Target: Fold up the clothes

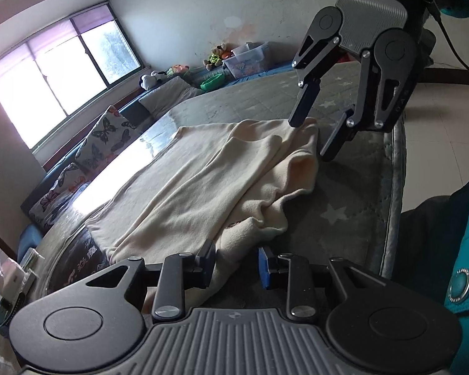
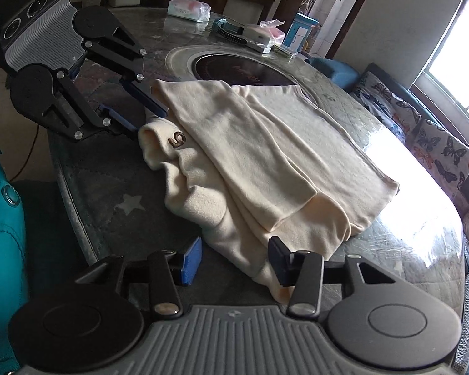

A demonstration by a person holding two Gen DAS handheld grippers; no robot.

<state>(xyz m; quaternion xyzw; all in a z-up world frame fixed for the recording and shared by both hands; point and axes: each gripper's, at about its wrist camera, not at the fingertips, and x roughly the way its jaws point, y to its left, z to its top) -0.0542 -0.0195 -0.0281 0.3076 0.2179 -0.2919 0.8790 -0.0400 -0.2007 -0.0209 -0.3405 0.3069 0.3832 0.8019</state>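
A cream garment (image 1: pixel 203 181) lies partly folded on a round table with a grey star-patterned cover (image 1: pixel 344 215); it also shows in the right wrist view (image 2: pixel 265 162), with a brown "5" patch (image 2: pixel 177 139) near its collar end. My left gripper (image 1: pixel 237 265) is open, its jaws standing either side of the garment's near edge. My right gripper (image 2: pixel 234 259) is open around the opposite end of the garment. Each gripper shows in the other's view: the right gripper (image 1: pixel 312 137) and the left gripper (image 2: pixel 147 115), both open at the cloth's edge.
A dark glass turntable (image 2: pixel 234 68) sits at the table's middle. Tissue packs and small boxes (image 2: pixel 265 31) stand on the far side. A bench with butterfly cushions (image 1: pixel 103 134) runs under the window. My teal jacket (image 1: pixel 466 250) is at the table's edge.
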